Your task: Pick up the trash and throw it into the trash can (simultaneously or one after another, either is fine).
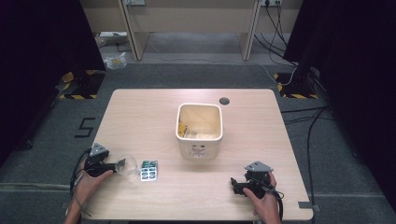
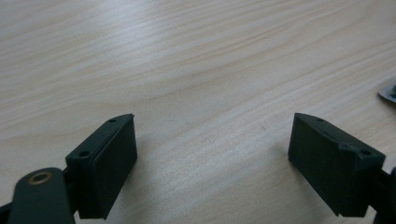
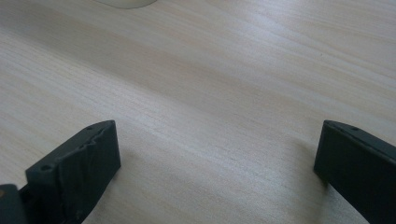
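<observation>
We hold a two-jaw gripper in each hand at a light wooden table (image 1: 140, 107). Our left gripper (image 1: 122, 163) rests low at the near left of the table, held in our left hand (image 1: 91, 179), with a grey three-cornered plate on top. In the left gripper view (image 2: 212, 154) its two black jaws stand wide apart with bare wood grain between them, holding nothing. Our right gripper (image 1: 232, 181) sits at the near right edge, gripped by our right hand (image 1: 264, 198); in the right gripper view (image 3: 217, 158) its jaws are likewise spread wide over bare wood, gripping nothing.

Just in front of the left gripper in the high view lies a clear, rounded plastic piece (image 1: 128, 164); we cannot tell exactly what it is or whether the jaws touch it. Beside it, to its right, lies a blister pack (image 1: 149, 170) with dark green pills in silver foil; its corner shows at the right edge of the left gripper view (image 2: 388, 92).

Near the middle of the table stands a cream square bin (image 1: 199, 140), open at the top, with something pale and crumpled inside. Its rounded base shows at the top of the right gripper view (image 3: 126, 3). A small dark round hole (image 1: 224, 101) sits in the tabletop behind the bin.
</observation>
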`<state>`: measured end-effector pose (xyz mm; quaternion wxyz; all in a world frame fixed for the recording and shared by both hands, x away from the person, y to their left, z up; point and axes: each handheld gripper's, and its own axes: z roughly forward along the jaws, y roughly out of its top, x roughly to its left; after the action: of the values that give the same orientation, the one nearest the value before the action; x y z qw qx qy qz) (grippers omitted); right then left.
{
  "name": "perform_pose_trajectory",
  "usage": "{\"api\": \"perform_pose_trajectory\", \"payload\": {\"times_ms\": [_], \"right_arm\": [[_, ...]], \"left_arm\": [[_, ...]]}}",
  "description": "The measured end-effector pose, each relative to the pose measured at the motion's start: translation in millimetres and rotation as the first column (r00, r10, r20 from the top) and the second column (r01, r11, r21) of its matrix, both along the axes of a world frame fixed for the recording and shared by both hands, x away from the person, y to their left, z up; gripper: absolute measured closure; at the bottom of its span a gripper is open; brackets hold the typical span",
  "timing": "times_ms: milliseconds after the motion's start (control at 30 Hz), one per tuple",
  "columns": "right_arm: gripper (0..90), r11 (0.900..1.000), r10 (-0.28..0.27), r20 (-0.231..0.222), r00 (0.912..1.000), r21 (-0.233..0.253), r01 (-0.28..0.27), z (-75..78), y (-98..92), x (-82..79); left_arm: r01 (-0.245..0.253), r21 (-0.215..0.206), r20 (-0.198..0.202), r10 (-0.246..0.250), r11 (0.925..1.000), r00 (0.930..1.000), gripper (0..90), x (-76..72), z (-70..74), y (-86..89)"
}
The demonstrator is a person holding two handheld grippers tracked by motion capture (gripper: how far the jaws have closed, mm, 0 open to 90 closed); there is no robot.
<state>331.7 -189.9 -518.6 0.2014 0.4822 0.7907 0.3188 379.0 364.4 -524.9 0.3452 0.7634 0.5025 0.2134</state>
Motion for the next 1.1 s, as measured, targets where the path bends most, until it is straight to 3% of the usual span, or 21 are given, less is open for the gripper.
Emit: {"api": "perform_pose_trajectory", "payload": {"times_ms": [300,533,800,1100], "right_arm": [[0.3,1.0,0.005,0.0,1.0,-0.002,-0.005,0.1,-0.4,0.4],[0.3,1.0,0.007,-0.001,1.0,-0.001,-0.007,0.1,-0.5,0.5],[0.3,1.0,0.008,-0.002,1.0,-0.001,-0.008,0.1,-0.6,0.6],[0.3,1.0,0.007,-0.002,1.0,0.0,-0.007,0.1,-0.5,0.6]], "left_arm": [[0.004,-0.003,0.001,-0.004,1.0,1.0,15.1,0.0,0.4,0.6],[0.003,-0.049,0.019,-0.002,0.9988,0.9998,19.7,-2.1,3.0,8.7],[-0.016,-0.116,0.056,0.023,0.9931,0.9981,20.4,-11.6,26.1,24.3],[-0.009,-0.136,0.068,0.018,0.9907,0.9975,21.5,-20.2,47.2,24.9]]}}
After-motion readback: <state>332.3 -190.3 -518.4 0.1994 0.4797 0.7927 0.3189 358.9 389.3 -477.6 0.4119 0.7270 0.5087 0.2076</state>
